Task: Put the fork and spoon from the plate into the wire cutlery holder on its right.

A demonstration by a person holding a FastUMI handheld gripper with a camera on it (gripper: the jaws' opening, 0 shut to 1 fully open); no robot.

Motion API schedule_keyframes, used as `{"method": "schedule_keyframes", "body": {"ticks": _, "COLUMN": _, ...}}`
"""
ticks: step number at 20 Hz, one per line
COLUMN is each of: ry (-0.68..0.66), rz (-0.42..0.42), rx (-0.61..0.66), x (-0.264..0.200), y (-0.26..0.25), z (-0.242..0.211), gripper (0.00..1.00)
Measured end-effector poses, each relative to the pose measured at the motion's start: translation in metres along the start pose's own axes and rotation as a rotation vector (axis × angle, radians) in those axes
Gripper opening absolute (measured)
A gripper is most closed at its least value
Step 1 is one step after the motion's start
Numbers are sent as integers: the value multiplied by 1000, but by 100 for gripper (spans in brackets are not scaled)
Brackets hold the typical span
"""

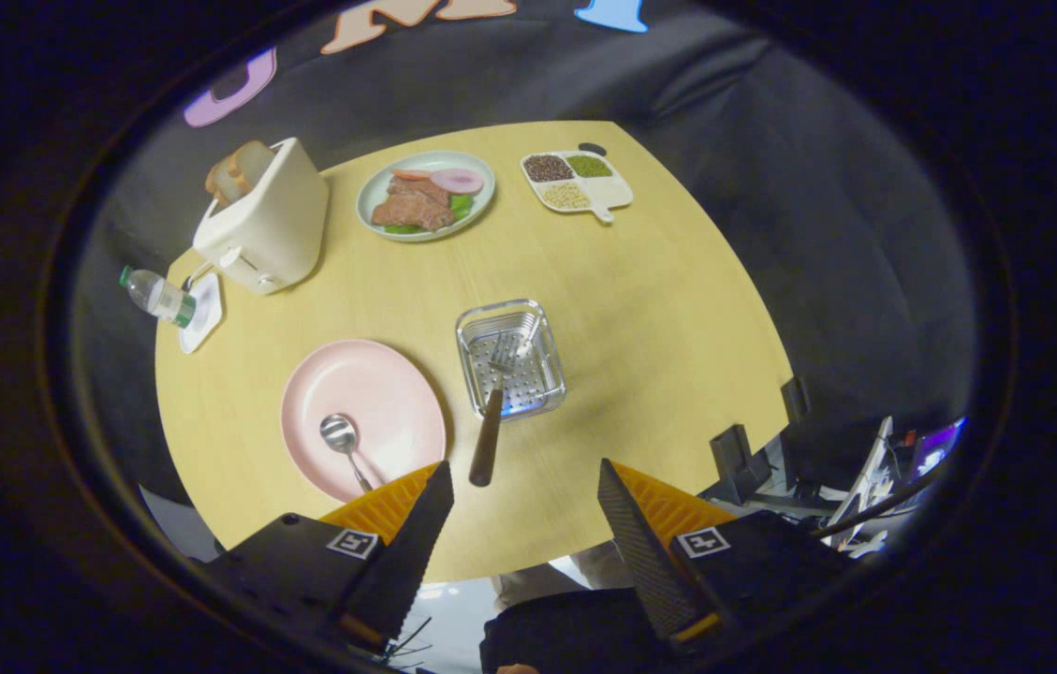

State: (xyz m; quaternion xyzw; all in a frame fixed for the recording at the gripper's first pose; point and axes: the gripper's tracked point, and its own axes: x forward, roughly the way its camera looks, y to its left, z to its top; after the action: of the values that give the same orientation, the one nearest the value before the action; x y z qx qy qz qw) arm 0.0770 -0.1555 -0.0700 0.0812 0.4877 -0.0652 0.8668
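Fork [493, 402] is already in the wire cutlery holder [510, 358]: tines inside the basket, dark handle leaning out over its near rim toward me. Spoon [345, 445] lies on the pink plate [362, 417], bowl toward the far side, handle pointing near, just left of the holder. My gripper [524, 496] hangs above the near edge of the round table [659, 309], fingers spread wide and holding nothing; the fork handle's end sits just ahead of my left finger. Judgement: fork step done, spoon step in hand, roughly half the task complete. Next move calls for shifting left over the plate, dropping low, and closing on the thin spoon handle; it lies flat on the plate, so a shallow approach seems needed. Farther off: toaster [266, 220], water bottle [156, 297], a plate of food [425, 195], divided tray [577, 182]. None obstruct.
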Motion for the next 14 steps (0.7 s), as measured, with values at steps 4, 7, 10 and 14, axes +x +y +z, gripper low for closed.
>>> {"method": "schedule_keyframes", "body": {"ticks": 4, "ry": -58, "rz": 20, "rx": -15, "x": -14, "y": 28, "z": -14, "gripper": 99}}
{"method": "schedule_keyframes", "body": {"ticks": 7, "ry": -99, "rz": 32, "rx": -51, "x": -20, "y": 49, "z": -27, "gripper": 99}}
{"method": "schedule_keyframes", "body": {"ticks": 10, "ry": -124, "rz": 40, "rx": -104, "x": -19, "y": 68, "z": -43, "gripper": 99}}
{"method": "schedule_keyframes", "body": {"ticks": 14, "ry": -161, "rz": 74, "rx": -130, "x": -10, "y": 93, "z": -63, "gripper": 99}}
